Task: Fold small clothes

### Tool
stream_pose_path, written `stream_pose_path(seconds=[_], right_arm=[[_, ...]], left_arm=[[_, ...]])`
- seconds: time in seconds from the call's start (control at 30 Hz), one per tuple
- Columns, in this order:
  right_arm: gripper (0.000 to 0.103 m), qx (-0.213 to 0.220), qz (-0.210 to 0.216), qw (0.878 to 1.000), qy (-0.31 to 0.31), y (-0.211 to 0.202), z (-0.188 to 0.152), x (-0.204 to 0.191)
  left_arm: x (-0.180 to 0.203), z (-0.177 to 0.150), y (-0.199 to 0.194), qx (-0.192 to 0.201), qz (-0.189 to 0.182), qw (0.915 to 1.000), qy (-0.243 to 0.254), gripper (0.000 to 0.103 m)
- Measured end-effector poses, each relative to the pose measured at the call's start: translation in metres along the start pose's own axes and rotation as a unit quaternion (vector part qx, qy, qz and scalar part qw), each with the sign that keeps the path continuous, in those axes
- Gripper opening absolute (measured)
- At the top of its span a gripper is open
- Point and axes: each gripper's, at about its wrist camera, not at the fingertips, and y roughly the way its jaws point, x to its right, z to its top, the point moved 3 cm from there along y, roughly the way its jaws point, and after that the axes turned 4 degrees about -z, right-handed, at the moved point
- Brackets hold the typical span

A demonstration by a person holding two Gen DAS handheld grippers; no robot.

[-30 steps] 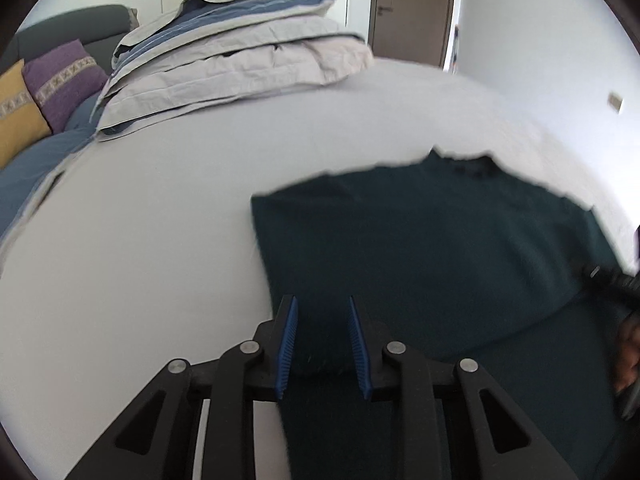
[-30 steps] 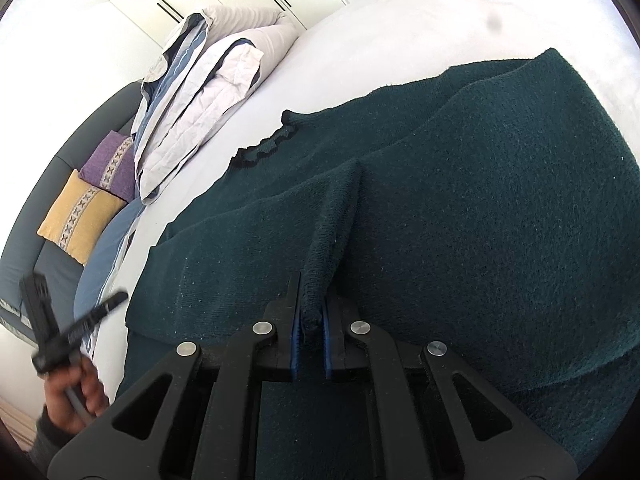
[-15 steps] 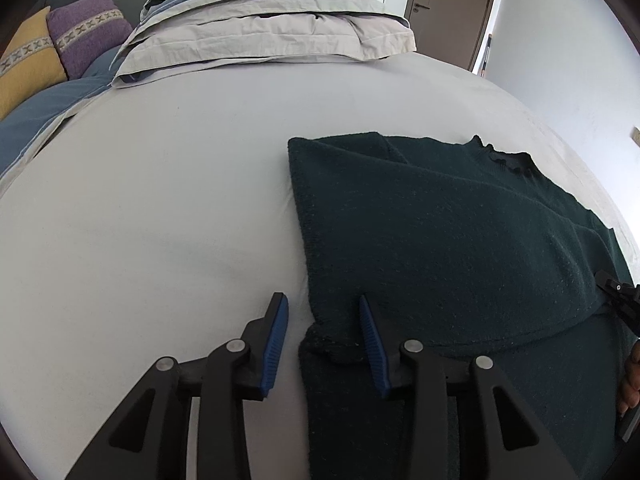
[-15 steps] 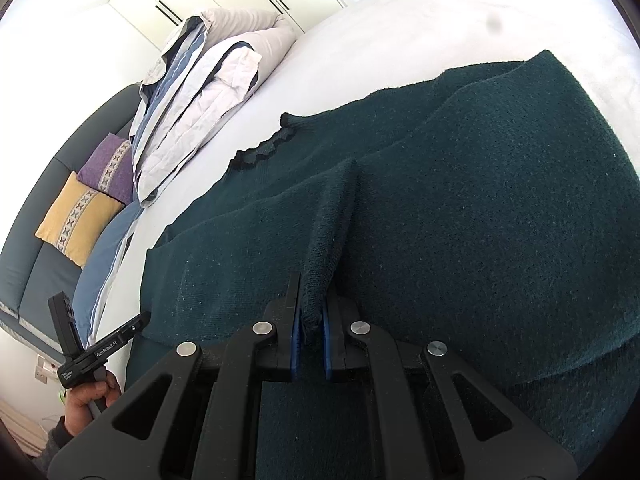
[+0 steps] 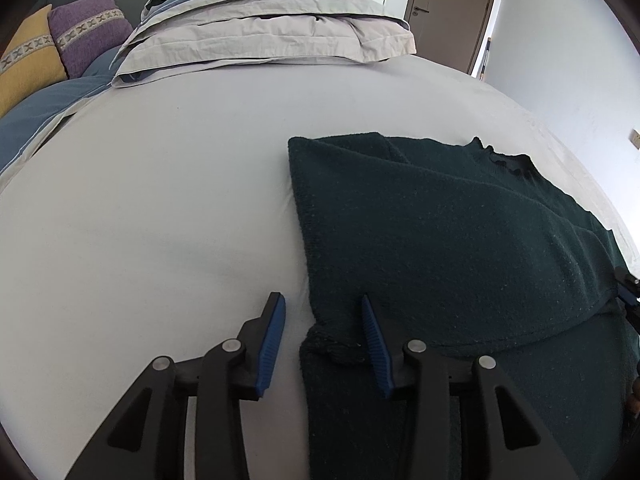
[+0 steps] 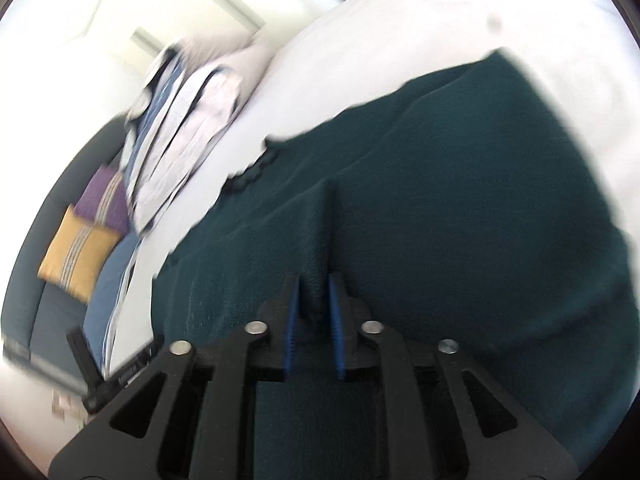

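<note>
A dark green knit sweater [image 5: 440, 240] lies partly folded on the white bed [image 5: 160, 220]. My left gripper [image 5: 323, 332] hovers over the sweater's near left corner with its jaws opening. The corner sits loose between the blue pads; the left pad [image 5: 272, 340] is over bare sheet. In the blurred right wrist view, my right gripper [image 6: 314, 316] is low over the sweater [image 6: 460, 200], its jaws opening. A raised ridge of the knit stands between those pads, which no longer press it.
A stack of folded grey and blue bedding [image 5: 272, 20] fills the far end of the bed. Purple [image 5: 88, 28] and yellow [image 5: 24, 64] cushions rest on a sofa at left. A brown door [image 5: 452, 4] is behind. The other gripper [image 6: 112, 372] shows at lower left.
The left jaws have widened and let the sweater's edge drop onto the bed. The right jaws, shut on a fabric ridge before, have parted, and that view has shifted and blurred.
</note>
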Motion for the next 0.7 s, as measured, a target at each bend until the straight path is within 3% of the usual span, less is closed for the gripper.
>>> stream_pose_path(seconds=[0.07, 0.2, 0.3, 0.4, 0.47, 0.57, 0.7], right_arm=[[0.038, 0.021, 0.005, 1.0, -0.013, -0.013, 0.0, -0.01], [0.038, 0.006, 0.009, 0.997, -0.075, -0.007, -0.001, -0.042], [0.04, -0.049, -0.012, 0.995, -0.091, 0.024, -0.01, -0.042], [0.035, -0.032, 0.008, 0.997, -0.073, 0.021, -0.011, -0.032], [0.035, -0.025, 0.005, 0.998, -0.054, 0.01, -0.011, -0.025], [0.04, -0.017, -0.046, 0.997, -0.054, -0.024, -0.019, -0.019], [0.045, 0.006, -0.027, 0.998, -0.058, -0.097, -0.046, -0.001]], left_arm=[[0.0, 0.0, 0.0, 0.001, -0.001, 1.0, -0.001, 0.045], [0.0, 0.0, 0.0, 0.002, -0.001, 1.0, 0.0, 0.045], [0.0, 0.0, 0.0, 0.003, -0.002, 1.0, 0.0, 0.045], [0.001, 0.0, 0.0, 0.003, -0.002, 1.0, -0.001, 0.045], [0.001, 0.0, -0.001, 0.003, -0.004, 1.0, -0.002, 0.045], [-0.005, 0.002, -0.007, 0.001, -0.029, 0.9994, -0.017, 0.048], [-0.021, -0.012, -0.044, -0.012, -0.047, 0.9978, -0.045, 0.06]])
